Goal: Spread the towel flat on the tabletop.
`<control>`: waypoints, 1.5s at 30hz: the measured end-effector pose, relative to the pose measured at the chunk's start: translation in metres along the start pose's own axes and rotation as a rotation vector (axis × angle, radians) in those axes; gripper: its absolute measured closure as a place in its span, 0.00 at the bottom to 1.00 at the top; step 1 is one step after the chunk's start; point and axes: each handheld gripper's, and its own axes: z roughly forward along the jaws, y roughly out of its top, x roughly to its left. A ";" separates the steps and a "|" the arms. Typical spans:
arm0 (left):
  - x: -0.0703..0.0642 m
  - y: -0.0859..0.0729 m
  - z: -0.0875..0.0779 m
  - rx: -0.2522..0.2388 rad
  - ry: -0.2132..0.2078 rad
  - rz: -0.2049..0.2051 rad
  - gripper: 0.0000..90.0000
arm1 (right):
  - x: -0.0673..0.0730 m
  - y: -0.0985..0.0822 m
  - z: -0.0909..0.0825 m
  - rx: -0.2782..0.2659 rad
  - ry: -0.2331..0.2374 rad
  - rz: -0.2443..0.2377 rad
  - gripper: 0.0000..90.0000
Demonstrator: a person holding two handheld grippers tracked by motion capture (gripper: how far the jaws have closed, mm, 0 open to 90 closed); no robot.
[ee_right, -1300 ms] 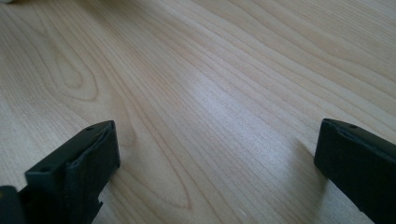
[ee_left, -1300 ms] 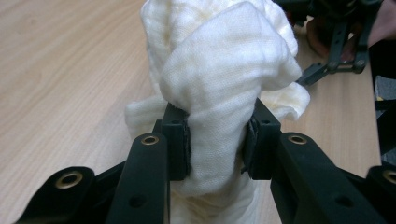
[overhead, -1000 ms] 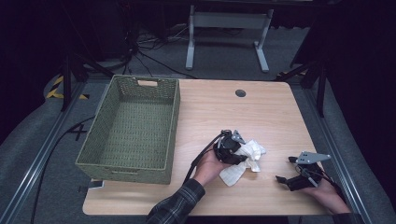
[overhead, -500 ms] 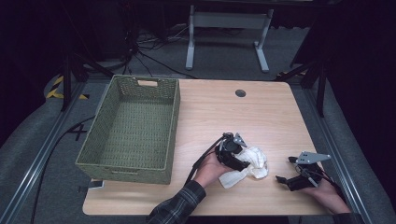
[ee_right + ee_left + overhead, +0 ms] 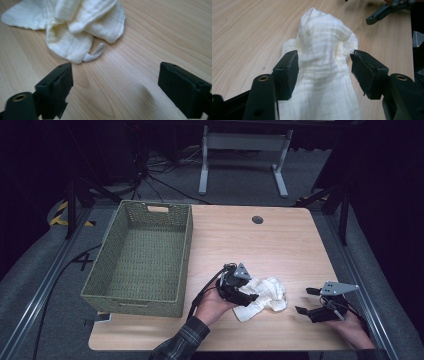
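Since the earlier frame, left tool [image 5: 248, 296] shifted right and reopened around the cloth [image 5: 264, 296] (ungripped); right tool [image 5: 306, 301] open, narrowing; basket [image 5: 140, 292] unfilled.

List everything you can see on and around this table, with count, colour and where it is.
cloth: one, cream white, crumpled on the table's near middle, between the left gripper's open fingers
basket: one, green woven, on the table's left side
table: one, light wood
grommet hole: one, dark, near the table's far edge
metal stand: one, grey, on the floor beyond the table
left gripper: one, black, over the cloth; its fingers have just been closing a little
right gripper: one, black, near right, open over bare wood, closing slightly
sleeve: one, plaid, bottom edge
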 end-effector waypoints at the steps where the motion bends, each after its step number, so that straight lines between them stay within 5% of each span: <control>1: -0.001 -0.003 -0.001 0.004 -0.001 0.002 0.48 | 0.003 0.003 -0.001 -0.012 0.020 -0.006 0.22; 10: -0.016 -0.033 0.002 0.063 -0.030 -0.023 0.55 | 0.018 0.012 0.001 -0.025 0.144 -0.031 0.53; 16: -0.025 -0.039 0.012 0.129 -0.021 0.027 0.55 | 0.025 0.017 0.007 -0.025 0.177 -0.045 0.63; 23: -0.031 -0.040 0.019 0.191 0.046 0.095 0.59 | 0.021 0.023 0.011 -0.040 0.168 -0.033 0.68; 28: -0.029 -0.038 0.018 0.205 0.046 0.092 0.90 | 0.016 0.026 0.015 -0.045 0.158 -0.027 0.68; 30: -0.025 -0.037 0.016 0.194 0.041 0.058 0.94 | 0.015 0.027 0.015 -0.047 0.162 -0.020 0.68; 38: -0.005 -0.036 -0.016 -0.008 0.052 -0.086 0.95 | 0.014 0.032 0.024 -0.034 0.169 -0.009 0.67; 43: -0.001 -0.037 -0.018 -0.023 0.053 -0.101 0.95 | 0.016 0.037 0.033 -0.010 0.170 -0.023 0.71; 45: -0.001 -0.037 -0.019 -0.032 0.056 -0.105 0.95 | 0.016 0.038 0.036 0.001 0.161 -0.032 0.81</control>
